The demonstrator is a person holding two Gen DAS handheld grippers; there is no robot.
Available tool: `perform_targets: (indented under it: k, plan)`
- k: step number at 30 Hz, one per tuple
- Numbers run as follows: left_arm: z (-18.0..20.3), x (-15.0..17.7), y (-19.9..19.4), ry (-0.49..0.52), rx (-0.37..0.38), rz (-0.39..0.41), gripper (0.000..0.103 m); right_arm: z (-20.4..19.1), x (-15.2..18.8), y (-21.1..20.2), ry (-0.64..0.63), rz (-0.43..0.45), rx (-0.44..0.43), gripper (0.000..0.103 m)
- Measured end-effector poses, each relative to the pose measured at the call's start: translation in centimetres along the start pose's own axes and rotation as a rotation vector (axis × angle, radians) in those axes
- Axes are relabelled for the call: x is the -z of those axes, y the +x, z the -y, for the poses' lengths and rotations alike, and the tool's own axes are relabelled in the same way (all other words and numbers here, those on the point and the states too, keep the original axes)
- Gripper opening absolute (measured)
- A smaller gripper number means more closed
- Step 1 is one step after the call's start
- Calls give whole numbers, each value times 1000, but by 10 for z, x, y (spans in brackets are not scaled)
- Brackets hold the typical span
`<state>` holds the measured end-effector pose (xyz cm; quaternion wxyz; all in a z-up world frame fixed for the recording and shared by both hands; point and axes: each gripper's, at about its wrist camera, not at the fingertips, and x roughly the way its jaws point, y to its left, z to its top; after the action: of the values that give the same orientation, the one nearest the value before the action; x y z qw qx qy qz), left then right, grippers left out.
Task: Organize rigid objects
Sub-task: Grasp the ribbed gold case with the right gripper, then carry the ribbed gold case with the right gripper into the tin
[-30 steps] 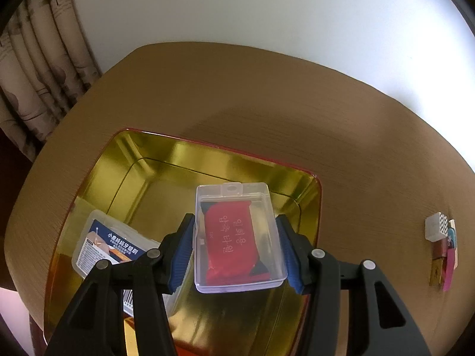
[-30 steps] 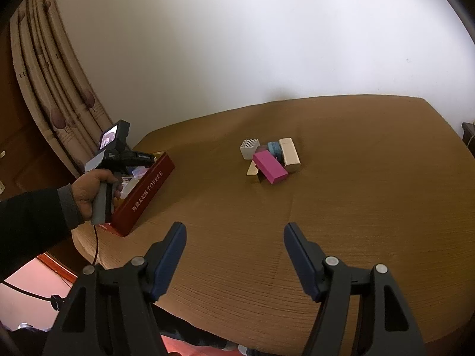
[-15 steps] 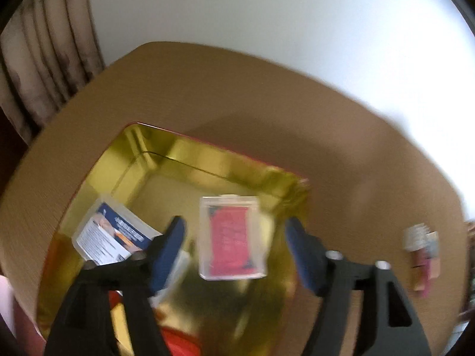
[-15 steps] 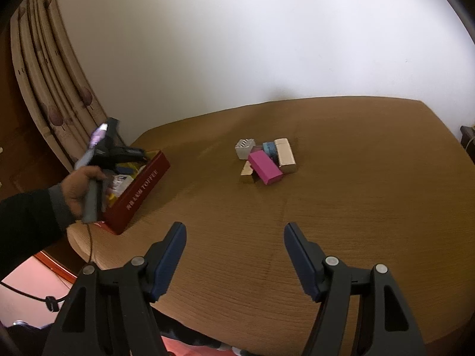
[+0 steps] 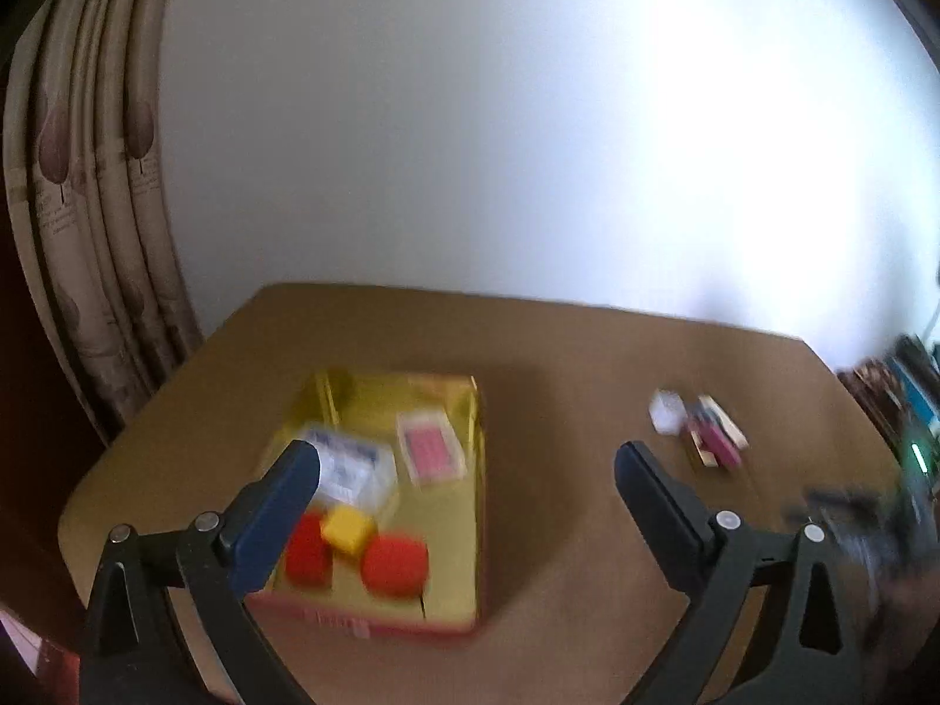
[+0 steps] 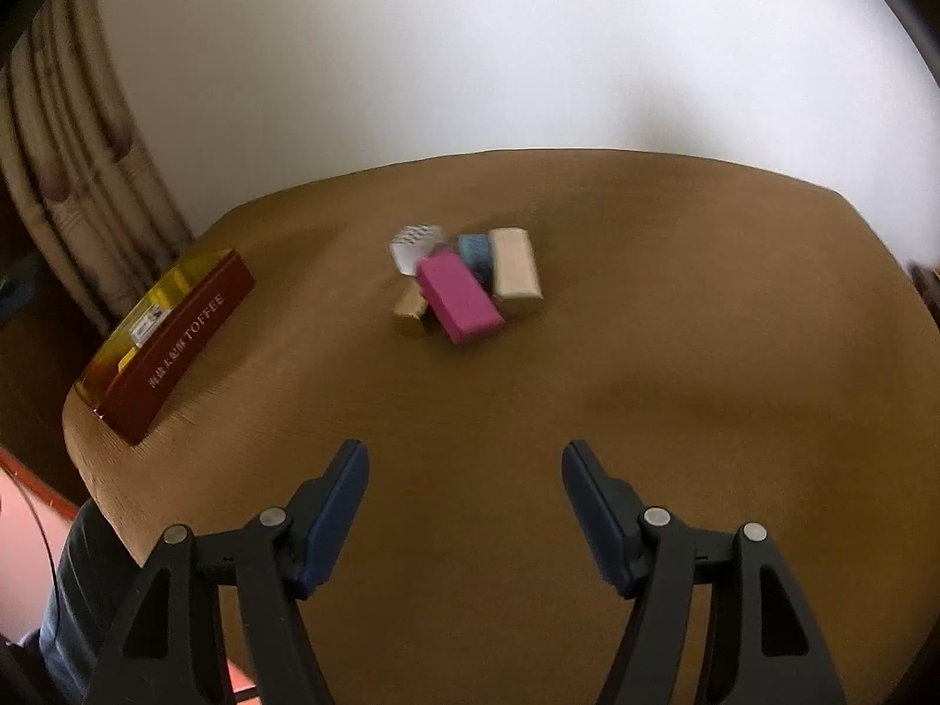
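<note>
The gold-lined tin (image 5: 477, 458) with a red "TOFFEE" side (image 6: 176, 341) sits at the table's left edge. In it lie the clear box with a red pack (image 5: 432, 452), a blue-labelled clear box (image 5: 352, 467), two red pieces and a yellow block (image 5: 349, 530). My left gripper (image 5: 467, 473) is open and empty, raised back above the tin. My right gripper (image 6: 464, 493) is open and empty over the table's near side. A cluster of small boxes lies mid-table: pink (image 6: 461, 305), beige (image 6: 514, 262), blue (image 6: 473, 249), white patterned (image 6: 414, 244).
A brown table (image 6: 675, 364) stands against a white wall, with a curtain (image 6: 64, 176) at the left. The same cluster shows blurred in the left wrist view (image 5: 699, 423). The person's dark sleeve and leg are at the lower left of the right wrist view.
My left gripper opened and let go of the clear box with the red pack, which now lies in the tin. The left gripper then pulled back and up. The right gripper moved slightly forward.
</note>
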<state>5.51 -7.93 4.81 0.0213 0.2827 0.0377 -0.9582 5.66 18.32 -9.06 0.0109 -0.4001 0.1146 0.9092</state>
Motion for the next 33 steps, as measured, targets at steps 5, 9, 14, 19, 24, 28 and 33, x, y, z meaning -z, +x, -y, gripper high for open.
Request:
perform_targets:
  k: [5, 9, 14, 19, 24, 28, 33]
  plan:
    - [15, 51, -16, 26, 41, -53, 99, 3, -43, 38, -50, -30, 20, 70]
    - [19, 70, -21, 6, 65, -89, 99, 19, -83, 69, -24, -68, 141, 70]
    - [14, 74, -19, -27, 75, -105, 99, 23, -104, 104, -36, -127, 165, 70]
    - [13, 76, -20, -37, 62, -118, 99, 25, -107, 133, -45, -171, 147, 46]
    - [15, 76, -22, -31, 52, -118, 99, 21, -108, 145, -75, -156, 156, 29]
    - [23, 73, -25, -7, 49, -98, 99, 23, -107, 138, -93, -123, 213, 29]
    - [29, 71, -31, 12, 48, -68, 99, 35, -116, 113, -62, -77, 283, 29]
